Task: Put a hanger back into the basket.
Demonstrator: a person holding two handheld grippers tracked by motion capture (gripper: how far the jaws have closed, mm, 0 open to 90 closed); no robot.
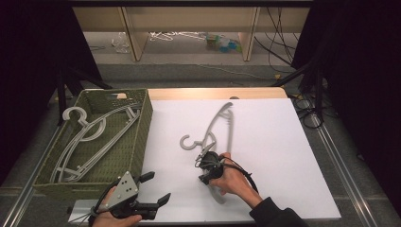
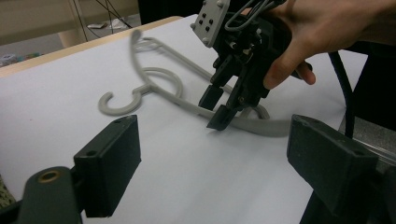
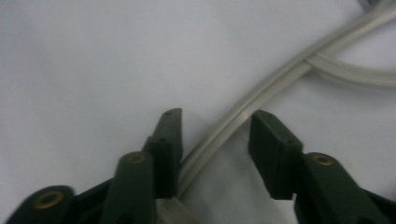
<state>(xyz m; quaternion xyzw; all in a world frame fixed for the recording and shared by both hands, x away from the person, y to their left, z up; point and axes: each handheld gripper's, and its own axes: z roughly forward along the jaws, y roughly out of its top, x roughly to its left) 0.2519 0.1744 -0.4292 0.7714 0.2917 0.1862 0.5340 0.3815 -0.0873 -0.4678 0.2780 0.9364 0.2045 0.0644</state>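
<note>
Right now your table [image 1: 283,156] carries one white sheet across its top, with one green woven basket [image 1: 137,142] standing at its left edge. Two grey hangers [image 1: 90,137] lie stacked inside that basket, their hooks toward its far left corner. One more grey hanger [image 1: 221,124] lies loose on the white sheet, near the middle of the table, its hook [image 1: 187,143] pointing left toward the basket and one arm reaching away toward the far edge.

You have two grippers in play, one in each hand. Your right gripper [image 1: 204,153] is down at the loose hanger, just behind the hook. In the right gripper view its jaws stand partly apart with the hanger's arm [image 3: 243,116] running between them; one jaw sits against the bar, the other is a little clear of it, so nothing is clamped. Your right hand [image 1: 231,182] wraps the gripper body from behind.

Your left gripper [image 1: 156,189] rests at the near edge of the table, just beside the basket's near right corner, jaws spread wide and holding nothing.
</note>
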